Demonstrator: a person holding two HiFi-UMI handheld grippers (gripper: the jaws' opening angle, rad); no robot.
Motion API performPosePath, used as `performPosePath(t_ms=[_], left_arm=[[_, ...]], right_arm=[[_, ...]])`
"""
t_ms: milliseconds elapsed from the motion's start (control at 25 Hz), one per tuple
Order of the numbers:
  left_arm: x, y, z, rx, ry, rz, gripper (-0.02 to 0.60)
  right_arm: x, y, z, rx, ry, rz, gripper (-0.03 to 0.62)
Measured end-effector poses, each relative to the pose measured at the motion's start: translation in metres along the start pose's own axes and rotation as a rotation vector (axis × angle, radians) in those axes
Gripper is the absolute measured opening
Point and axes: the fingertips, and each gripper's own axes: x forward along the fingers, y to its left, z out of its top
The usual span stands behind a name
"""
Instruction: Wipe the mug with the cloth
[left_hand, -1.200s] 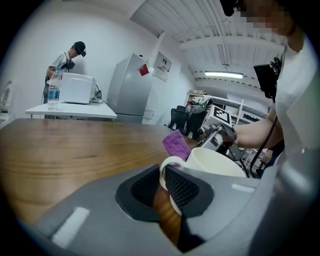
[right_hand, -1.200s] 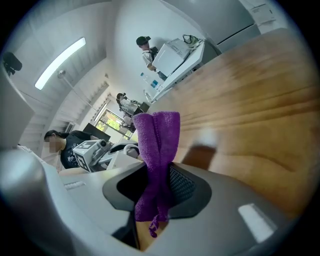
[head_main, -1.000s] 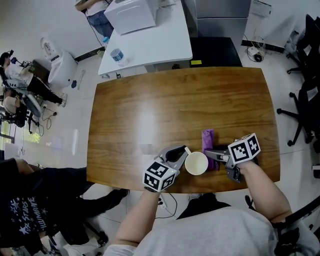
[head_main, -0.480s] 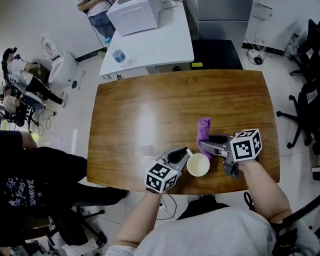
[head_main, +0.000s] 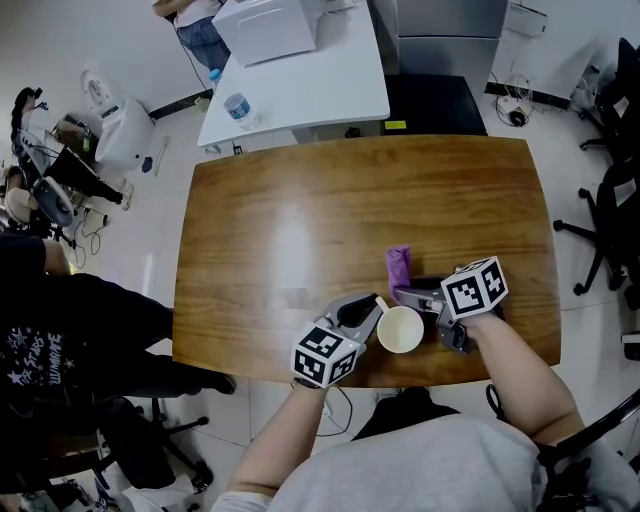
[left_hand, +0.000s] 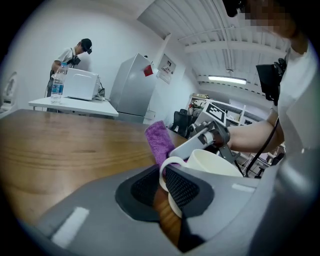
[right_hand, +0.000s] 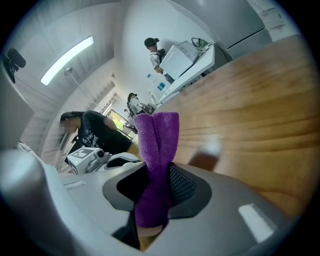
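The white mug (head_main: 400, 329) stands near the front edge of the wooden table (head_main: 300, 220). My left gripper (head_main: 371, 305) is at its left side. In the left gripper view the mug's handle (left_hand: 167, 163) sits between the pads, which still touch it while the jaws are opening slightly. My right gripper (head_main: 401, 294) is just behind and right of the mug, shut on a purple cloth (head_main: 398, 263). In the right gripper view the cloth (right_hand: 157, 145) sticks up out of the jaws. In the left gripper view the cloth (left_hand: 159, 140) rises right behind the mug's rim (left_hand: 212, 161).
A white table (head_main: 300, 85) with a water bottle (head_main: 234, 109) and a white box stands beyond the wooden table. A person in black (head_main: 60, 340) is at the left, office chairs (head_main: 605, 215) at the right. The table's front edge runs just under the mug.
My right gripper has carried the cloth left and closer to the mug's rim. The mug and my left gripper have shifted slightly right.
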Motion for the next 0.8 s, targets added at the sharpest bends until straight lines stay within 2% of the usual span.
performPosePath(t_ms=[200,320,440,560,680,800], left_arm=[[-0.002,0.001,-0.004,0.001,-0.001,-0.011,0.034],[-0.007,0.003,-0.013,0.001,0.012,-0.014,0.069],[-0.02,0.006,-0.018,-0.034,-0.005,-0.023,0.074],[-0.047,0.008,-0.018,-0.101,-0.073,-0.023,0.077],[-0.086,0.0,-0.002,-0.163,-0.196,-0.044,0.07],[-0.121,-0.026,0.027,-0.137,-0.29,-0.104,0.039]], right_arm=[[-0.003,-0.009,-0.001,-0.003,-0.022,-0.056,0.121],[-0.022,-0.01,0.005,-0.008,-0.085,-0.102,0.121],[-0.052,-0.011,0.01,-0.002,-0.157,-0.158,0.121],[-0.085,0.003,0.004,0.011,-0.215,-0.175,0.121],[-0.114,0.044,-0.011,0.02,-0.27,-0.126,0.121],[-0.13,0.098,-0.033,-0.005,-0.299,-0.049,0.121]])
